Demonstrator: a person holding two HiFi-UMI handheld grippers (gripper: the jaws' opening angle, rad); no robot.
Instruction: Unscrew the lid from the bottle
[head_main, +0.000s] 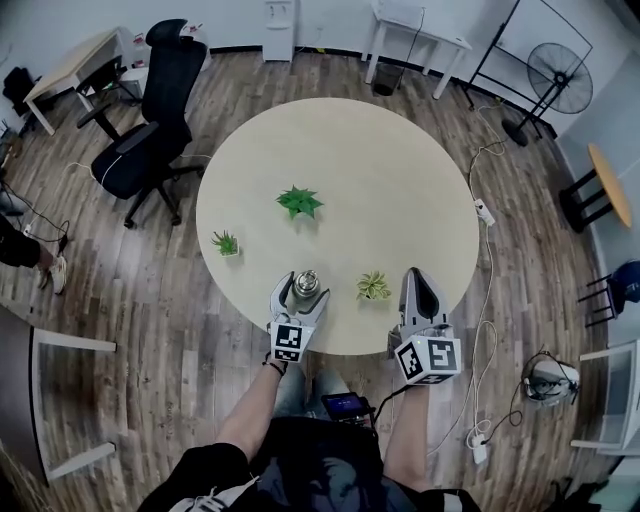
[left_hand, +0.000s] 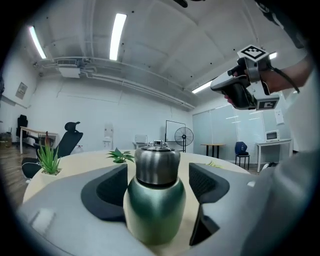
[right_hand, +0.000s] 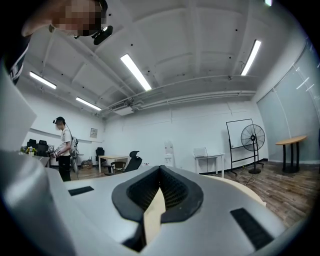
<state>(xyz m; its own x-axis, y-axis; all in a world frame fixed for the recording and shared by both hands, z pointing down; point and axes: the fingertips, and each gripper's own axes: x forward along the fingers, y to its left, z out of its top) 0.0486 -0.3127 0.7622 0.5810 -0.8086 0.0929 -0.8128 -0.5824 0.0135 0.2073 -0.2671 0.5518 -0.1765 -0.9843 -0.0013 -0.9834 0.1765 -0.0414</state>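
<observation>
I'm holding the left gripper (head_main: 299, 291) spread around the green bottle (left_hand: 155, 200). The right gripper (right_hand: 159, 189) is hovering, pressed together.

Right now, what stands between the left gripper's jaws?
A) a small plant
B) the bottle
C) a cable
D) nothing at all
B: in the left gripper view the bottle stands upright between the open jaws of the left gripper, with a gap on each side.
</observation>
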